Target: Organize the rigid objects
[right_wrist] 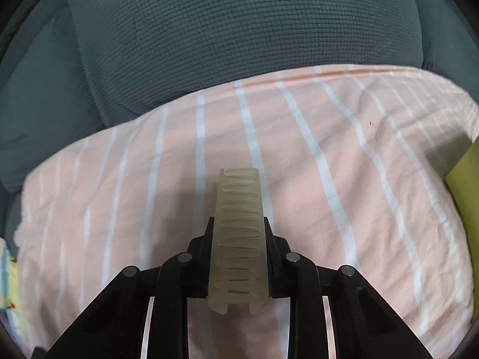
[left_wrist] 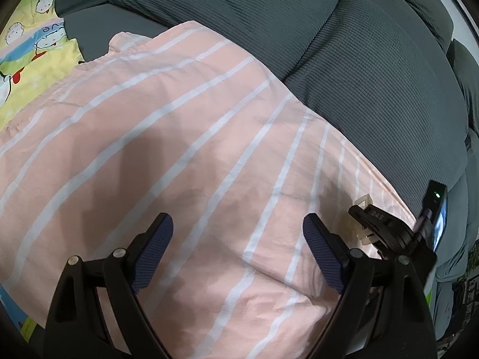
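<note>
We see a pale pink cotton sheet with thin white stripes (left_wrist: 179,155); it shows the same pink and white in the right wrist view (right_wrist: 329,164). Behind the sheet lies a dark teal, finely ribbed sofa cushion (left_wrist: 329,45), its waffle-like weave plain in the right wrist view too (right_wrist: 239,30). Left of the sheet we find a yellow cartoon-printed cloth with blue bands and white round faces (left_wrist: 27,30). Over the sheet, a translucent, yellowish-beige ridged plastic piece (right_wrist: 239,233) sits between black fingers (right_wrist: 277,248). The other fingers carry dark blue textured pads (left_wrist: 155,248).
</note>
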The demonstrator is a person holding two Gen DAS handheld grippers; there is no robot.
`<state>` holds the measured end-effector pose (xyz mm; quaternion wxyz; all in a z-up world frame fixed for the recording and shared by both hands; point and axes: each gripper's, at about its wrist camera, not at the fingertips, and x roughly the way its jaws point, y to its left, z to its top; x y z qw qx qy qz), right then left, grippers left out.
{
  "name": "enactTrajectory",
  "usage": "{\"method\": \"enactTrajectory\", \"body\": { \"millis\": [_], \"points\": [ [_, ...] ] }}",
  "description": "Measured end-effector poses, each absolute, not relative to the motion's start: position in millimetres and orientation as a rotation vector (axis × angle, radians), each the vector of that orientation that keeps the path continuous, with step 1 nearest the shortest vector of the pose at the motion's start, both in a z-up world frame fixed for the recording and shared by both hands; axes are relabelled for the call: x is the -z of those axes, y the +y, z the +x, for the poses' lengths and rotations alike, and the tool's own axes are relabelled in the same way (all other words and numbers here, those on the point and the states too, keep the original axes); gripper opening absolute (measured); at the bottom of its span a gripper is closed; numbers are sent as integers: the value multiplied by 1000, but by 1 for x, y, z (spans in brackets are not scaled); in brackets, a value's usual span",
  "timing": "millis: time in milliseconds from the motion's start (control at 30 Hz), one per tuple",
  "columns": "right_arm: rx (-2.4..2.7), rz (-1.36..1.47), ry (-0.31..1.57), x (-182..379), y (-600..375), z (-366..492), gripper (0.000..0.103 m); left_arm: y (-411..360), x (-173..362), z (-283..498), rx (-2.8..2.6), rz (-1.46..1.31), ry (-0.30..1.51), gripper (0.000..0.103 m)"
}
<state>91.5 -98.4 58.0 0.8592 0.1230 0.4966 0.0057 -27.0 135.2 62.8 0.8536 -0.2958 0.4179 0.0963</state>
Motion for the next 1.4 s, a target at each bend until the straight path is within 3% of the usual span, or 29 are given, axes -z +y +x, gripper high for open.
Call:
{"method": "enactTrajectory", "body": {
  "millis": [333,467,533,667,733,1200,1400],
  "points": [
    [-256,400,1099,-73,-89,40,27,131,-59,-25,-215,-618,896,88],
    [-261,420,1257,-48,-87,27,27,132,-54,-23,-203,-642,914,88],
    [-255,420,1264,-49,-91,28,31,129,-52,-23,-194,-642,920,88],
    [-163,342,1210,-68,-103,21,61,120,-48,-18,-163,-626,945,88],
    [-142,337,1160,-80,-114,15,64,114,-47,-15,-131,-624,959,88],
    [-269,500,1114,-85,-149,17,64,51,-41,-3,145,-575,1059,87],
    [-305,571,1161,-69,-155,21,64,32,-34,3,254,-594,1094,71]
  ]
}}
